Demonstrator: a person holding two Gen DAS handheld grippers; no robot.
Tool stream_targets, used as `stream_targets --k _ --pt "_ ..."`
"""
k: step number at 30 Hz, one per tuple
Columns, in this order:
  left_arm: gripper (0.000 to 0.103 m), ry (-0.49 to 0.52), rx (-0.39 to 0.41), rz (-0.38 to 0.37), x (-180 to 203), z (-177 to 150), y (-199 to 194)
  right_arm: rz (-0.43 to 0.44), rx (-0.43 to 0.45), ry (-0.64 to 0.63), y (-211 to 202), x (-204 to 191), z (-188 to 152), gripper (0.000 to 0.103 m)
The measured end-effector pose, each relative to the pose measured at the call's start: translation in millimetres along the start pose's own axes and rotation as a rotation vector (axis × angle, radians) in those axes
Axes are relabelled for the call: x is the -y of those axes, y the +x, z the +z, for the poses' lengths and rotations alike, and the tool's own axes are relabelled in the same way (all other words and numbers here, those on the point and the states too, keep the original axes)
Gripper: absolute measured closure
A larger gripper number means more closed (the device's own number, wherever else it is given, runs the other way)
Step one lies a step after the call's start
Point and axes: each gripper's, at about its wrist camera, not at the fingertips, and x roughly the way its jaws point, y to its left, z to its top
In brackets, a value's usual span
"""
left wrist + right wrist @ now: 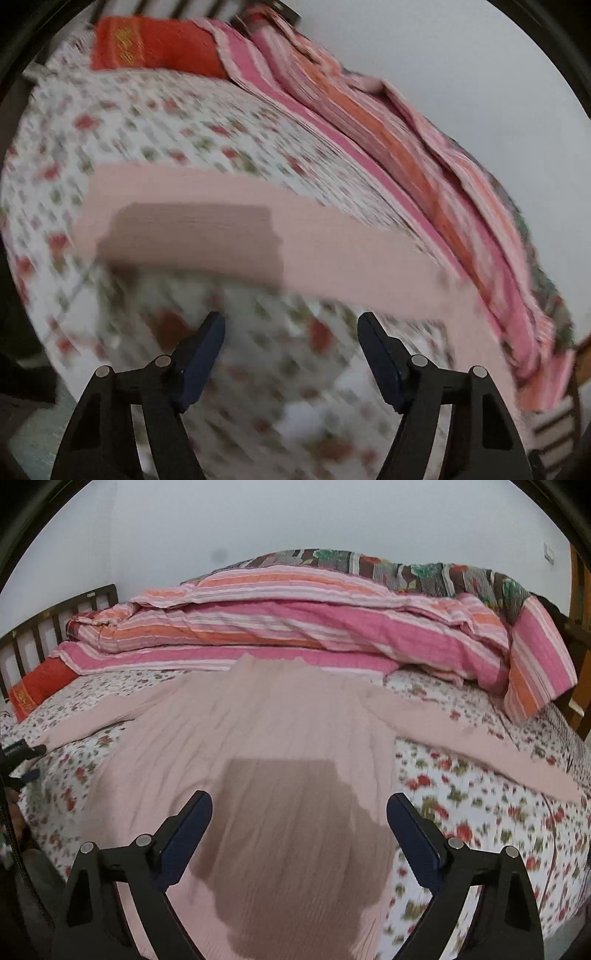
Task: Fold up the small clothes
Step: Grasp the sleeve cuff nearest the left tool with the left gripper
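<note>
A pale pink knitted sweater (280,720) lies flat on the bed with its sleeves spread out to both sides. My right gripper (299,808) hangs open over the sweater's body near its lower part, and its shadow falls on the knit. Nothing is between its fingers. In the blurred left wrist view one pink sleeve (332,251) runs across the floral sheet. My left gripper (291,332) stands open just short of that sleeve, over the bare sheet, with nothing between its fingers.
The bed has a white floral sheet (461,794). A bunched pink and orange striped quilt (332,627) lies along the far side against the wall. A red pillow (155,44) sits by the dark slatted headboard (55,609).
</note>
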Motion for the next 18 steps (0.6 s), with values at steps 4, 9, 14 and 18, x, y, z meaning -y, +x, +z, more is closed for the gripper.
stream_targets --k 4,9,14,18 --pt "0.034 -0.020 -0.001 0.045 -4 16 16 0.035 -0.002 0.001 13 9 8 0.009" --pt "0.064 0.013 0.076 0.160 -2 30 26 0.025 0.018 0.013 34 24 24 0.010" --pt "0.096 0.143 0.117 0.200 20 35 24 -0.001 0.055 0.013 50 44 44 0.010" --pt "0.096 0.251 0.145 0.177 64 37 9 0.008 0.052 0.061 63 67 40 0.010"
